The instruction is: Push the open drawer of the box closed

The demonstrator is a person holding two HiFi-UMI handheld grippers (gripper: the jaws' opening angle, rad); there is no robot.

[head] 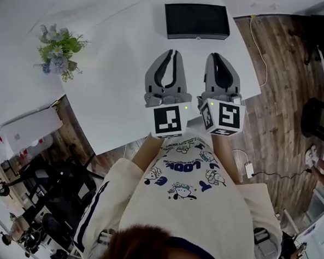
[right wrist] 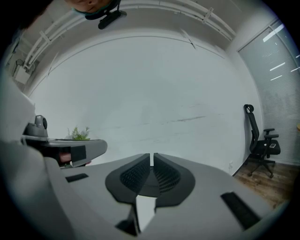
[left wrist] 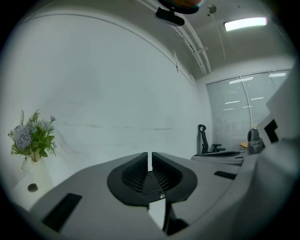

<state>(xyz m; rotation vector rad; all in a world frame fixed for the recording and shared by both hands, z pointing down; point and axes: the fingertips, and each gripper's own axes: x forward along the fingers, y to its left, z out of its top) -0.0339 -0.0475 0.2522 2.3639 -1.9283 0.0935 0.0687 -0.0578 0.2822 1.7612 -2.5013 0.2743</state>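
A black box [head: 197, 21] stands at the far edge of the white table [head: 115, 96]; from above I cannot tell how its drawer stands. My left gripper [head: 170, 53] and right gripper [head: 217, 56] are held side by side over the table, well short of the box and pointing toward it. In the left gripper view the left gripper [left wrist: 150, 157] is shut with nothing between its jaws. The right gripper [right wrist: 151, 158] is likewise shut and empty. Both gripper views face a white wall, and the box shows in neither.
A small vase of flowers [head: 58, 51] stands at the table's left corner, seen too as the flowers [left wrist: 32, 139]. Wooden floor with a white cable [head: 259, 55] lies right of the table. An office chair [right wrist: 260, 140] stands at the far right.
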